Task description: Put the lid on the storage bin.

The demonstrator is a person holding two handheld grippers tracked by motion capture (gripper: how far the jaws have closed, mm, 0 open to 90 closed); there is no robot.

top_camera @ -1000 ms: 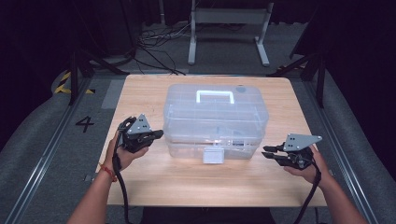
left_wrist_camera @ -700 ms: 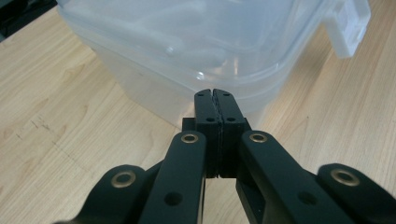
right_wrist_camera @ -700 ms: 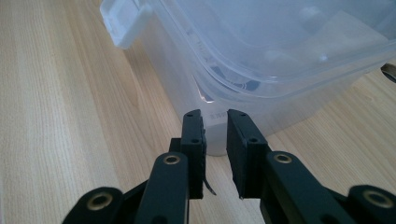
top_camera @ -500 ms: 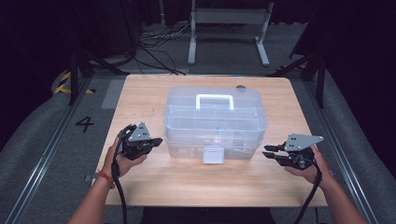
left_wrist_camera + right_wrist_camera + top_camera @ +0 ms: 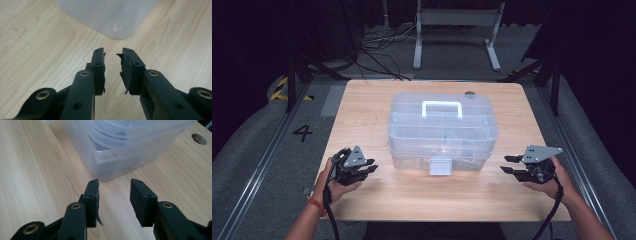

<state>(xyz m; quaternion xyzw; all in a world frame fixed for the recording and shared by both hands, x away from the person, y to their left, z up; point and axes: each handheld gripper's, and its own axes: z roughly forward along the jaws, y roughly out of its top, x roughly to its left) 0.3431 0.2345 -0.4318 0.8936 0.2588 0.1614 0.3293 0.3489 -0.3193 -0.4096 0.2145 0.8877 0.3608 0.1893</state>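
We saw a big light wooden tabletop (image 5: 412, 200) with rounded corners. On the middle of it sat a large clear plastic box (image 5: 442, 132) with a lid and a white handle (image 5: 442, 108) on top. A small white latch (image 5: 441, 166) hung on the side of the box nearest to us. Through the clear wall in the right tool view we could see some things packed inside, but we could not tell what they were. A small round hole (image 5: 199, 138) showed in the wood past the box in that view.

Our left tool (image 5: 371, 168), black with a grey three-cornered plate, sat low over the wood, near the left front corner of the box but not touching it. Its jaws had just been opening. In the left tool view there was a small gap between them, with only bare wood in it, and the rounded box corner (image 5: 120, 30) lay just ahead of the tips.

Our right tool (image 5: 508, 165) was near the right front corner of the box, also apart from it. Its jaws had just been opening too, a bit wider than the left ones, and they held nothing. The black pads (image 5: 93, 195) looked worn and torn at the edges.
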